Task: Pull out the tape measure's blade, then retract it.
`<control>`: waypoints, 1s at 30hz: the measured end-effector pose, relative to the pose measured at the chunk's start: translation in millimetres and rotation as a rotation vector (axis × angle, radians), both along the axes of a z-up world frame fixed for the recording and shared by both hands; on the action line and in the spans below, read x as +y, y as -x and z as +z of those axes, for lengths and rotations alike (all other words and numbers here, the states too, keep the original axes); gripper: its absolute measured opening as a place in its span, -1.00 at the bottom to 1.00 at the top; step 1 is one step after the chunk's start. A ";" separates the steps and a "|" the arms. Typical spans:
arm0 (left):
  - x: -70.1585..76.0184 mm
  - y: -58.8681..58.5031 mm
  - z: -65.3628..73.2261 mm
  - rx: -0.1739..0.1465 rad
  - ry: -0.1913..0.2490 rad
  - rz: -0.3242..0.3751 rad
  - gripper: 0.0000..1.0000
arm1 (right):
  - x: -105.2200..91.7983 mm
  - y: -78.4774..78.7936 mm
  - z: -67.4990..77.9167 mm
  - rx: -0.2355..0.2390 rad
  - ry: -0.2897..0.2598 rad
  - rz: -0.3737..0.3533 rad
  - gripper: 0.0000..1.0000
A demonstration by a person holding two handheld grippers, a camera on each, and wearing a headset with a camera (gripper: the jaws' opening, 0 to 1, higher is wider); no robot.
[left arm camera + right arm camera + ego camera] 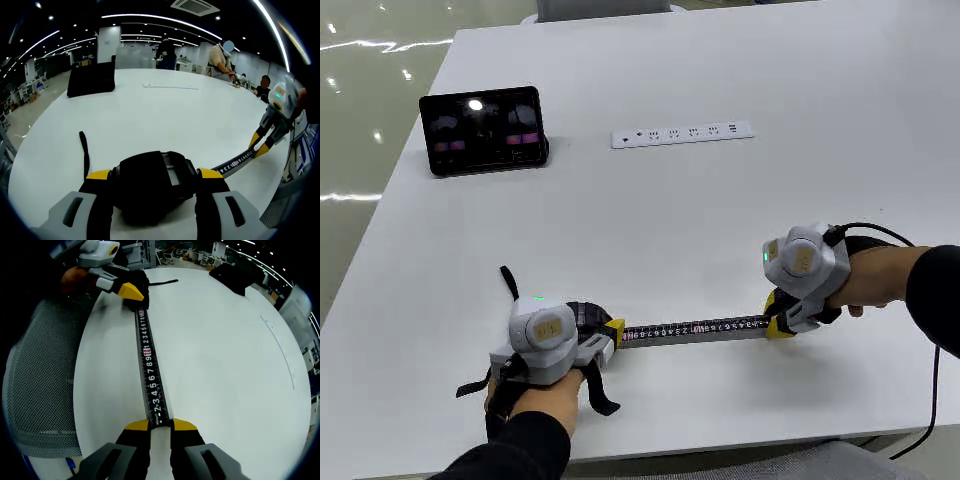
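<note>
A black tape measure case (pixel 152 180) sits on the white table (pixel 650 220) near the front edge, with my left gripper (pixel 154 174) shut around it; its black strap (pixel 83 150) trails to the left. The case (pixel 588 318) and left gripper (pixel 610 334) lie at lower left in the head view. The blade (pixel 695 328), printed with numbers, lies flat on the table and runs right to my right gripper (pixel 778 327). In the right gripper view the blade (pixel 149 370) stretches away to the case (pixel 134 286), and my right gripper (pixel 160 424) is shut on the blade's end.
A dark tablet (pixel 483 129) stands at the back left of the table and a white power strip (pixel 682 134) lies at the back centre. A cable (pixel 932 380) hangs off the right edge. People stand beyond the table's far side in the left gripper view.
</note>
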State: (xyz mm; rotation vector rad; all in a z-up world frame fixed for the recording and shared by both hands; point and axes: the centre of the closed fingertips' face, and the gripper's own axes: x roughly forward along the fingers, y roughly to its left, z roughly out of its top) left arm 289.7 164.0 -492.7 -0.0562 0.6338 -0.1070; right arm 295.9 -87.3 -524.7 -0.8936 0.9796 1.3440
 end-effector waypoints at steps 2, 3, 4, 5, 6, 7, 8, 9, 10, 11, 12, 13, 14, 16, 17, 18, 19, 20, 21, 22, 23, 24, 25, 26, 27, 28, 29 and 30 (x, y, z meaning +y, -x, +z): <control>-0.2 0.0 0.0 0.001 0.000 -0.001 0.24 | 1.0 0.2 0.2 0.002 -0.002 0.001 -0.78; -0.2 -0.1 0.0 0.001 0.000 -0.001 0.24 | 1.6 0.1 0.2 0.003 -0.002 -0.001 -0.78; -0.2 -0.1 -0.1 0.001 0.000 0.000 0.24 | 2.1 0.2 0.3 0.005 -0.003 -0.004 -0.78; -0.1 -0.2 -0.1 0.000 0.000 0.000 0.24 | 2.9 0.4 0.6 0.006 -0.006 -0.005 -0.78; -0.1 -0.3 -0.2 0.000 0.000 0.000 0.24 | 3.7 0.4 0.7 0.006 -0.010 -0.003 -0.78; 0.0 -0.4 -0.3 0.001 0.000 0.000 0.24 | 4.0 0.8 0.8 0.006 -0.010 -0.002 -0.78; 0.1 -0.4 -0.4 0.001 0.000 0.000 0.24 | 4.5 1.0 0.6 0.007 -0.011 -0.002 -0.78; 0.2 -0.5 -0.4 0.001 0.000 0.000 0.24 | 5.0 0.9 0.6 0.008 -0.013 -0.003 -0.78; 0.2 -0.6 -0.5 0.001 -0.001 -0.001 0.24 | 5.2 1.0 0.6 0.008 -0.013 -0.003 -0.78; 0.3 -0.6 -0.7 0.002 0.000 0.000 0.24 | 5.9 1.1 0.6 0.008 -0.014 -0.001 -0.78; 0.3 -0.8 -0.8 0.002 0.000 -0.001 0.24 | 6.4 1.3 0.6 0.008 -0.013 0.000 -0.78; 0.3 -0.9 -0.7 0.002 0.000 -0.001 0.24 | 6.9 1.4 0.7 0.008 -0.013 0.001 -0.78; 0.3 -1.0 -0.7 0.002 0.000 -0.001 0.24 | 7.1 1.6 0.8 0.009 -0.012 0.001 -0.78; 0.3 -1.1 -0.7 0.003 0.000 -0.001 0.24 | 7.8 1.8 0.9 0.010 -0.013 0.001 -0.78; 0.2 -1.0 -0.6 0.003 0.000 -0.001 0.24 | 8.2 1.9 1.0 0.011 -0.014 0.002 -0.78; 0.1 -0.9 -0.6 0.004 0.000 -0.001 0.24 | 8.7 1.9 1.0 0.011 -0.015 0.003 -0.78; 0.0 -0.9 -0.5 0.004 0.000 -0.001 0.24 | 8.8 2.0 1.1 0.012 -0.014 0.001 -0.78; -0.1 -0.9 -0.5 0.003 0.000 -0.001 0.24 | 9.3 2.1 1.2 0.013 -0.014 0.001 -0.78; -0.1 -0.9 -0.4 0.003 0.000 -0.001 0.24 | 9.8 2.1 1.3 0.014 -0.015 0.000 -0.78; -0.2 -0.9 -0.3 0.003 0.000 -0.001 0.24 | 10.0 1.9 1.1 0.015 -0.015 0.000 -0.78; -0.2 -0.9 -0.2 0.004 0.000 -0.001 0.24 | 10.4 1.8 1.1 0.015 -0.013 0.003 -0.78; -0.3 -0.9 -0.2 0.004 0.000 -0.002 0.24 | 10.8 1.7 1.1 0.013 -0.013 0.006 -0.78; -0.3 -0.9 -0.2 0.005 0.000 -0.002 0.24 | 11.1 2.0 1.2 0.013 -0.010 0.010 -0.78; -0.3 -0.9 -0.3 0.005 0.000 -0.002 0.24 | 11.8 2.0 1.1 0.011 -0.009 0.014 -0.78; -0.2 -0.9 -0.3 0.004 0.000 -0.002 0.24 | 12.2 2.1 1.1 0.009 -0.006 0.026 -0.78; -0.1 -0.9 -0.2 0.004 0.000 -0.002 0.24 | 12.6 2.3 0.9 0.008 -0.006 0.030 -0.78; -0.1 -0.7 -0.1 0.003 0.000 -0.002 0.24 | 12.8 2.4 0.9 0.008 -0.007 0.033 -0.78; -0.1 -0.7 0.0 0.003 0.000 -0.002 0.24 | 13.1 2.3 0.7 0.006 -0.009 0.042 -0.77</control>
